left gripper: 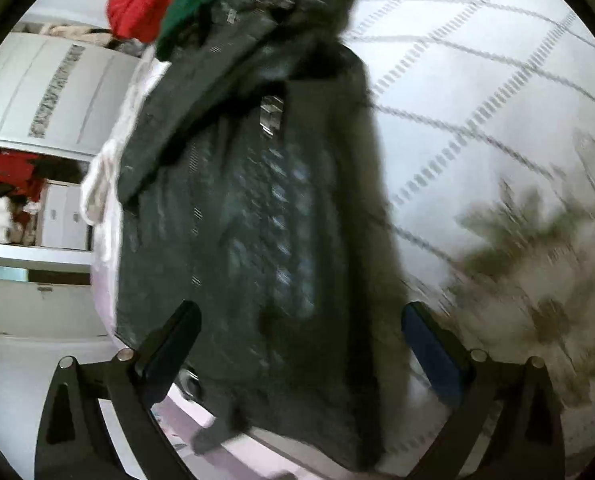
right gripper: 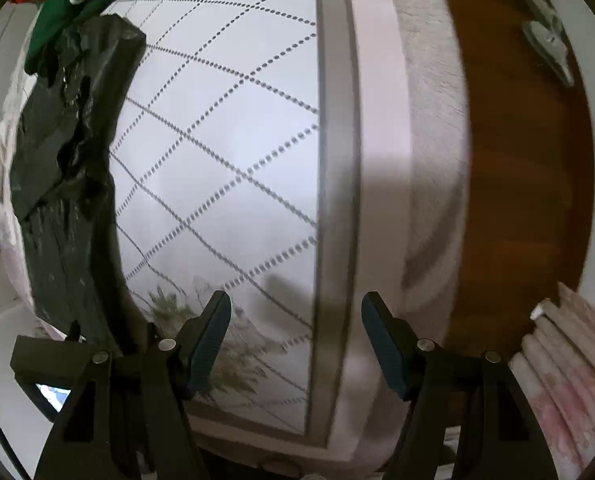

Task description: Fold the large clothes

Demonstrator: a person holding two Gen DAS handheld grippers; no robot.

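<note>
Dark garment (left gripper: 257, 208): laid lengthwise on bed (left gripper: 477, 80), 12 o'clock of left tool (left gripper: 301, 332), spread for folding; both tools, right tool (right gripper: 296, 336) included, agape, empty

No text, brand, number or sign can be read in either view. The pale marks printed on the dark green-black folded garment (left gripper: 257, 208) are smeared by blur, and the small lit screen (right gripper: 51, 394) below that garment's near end shows only unreadable colour patches.
</note>
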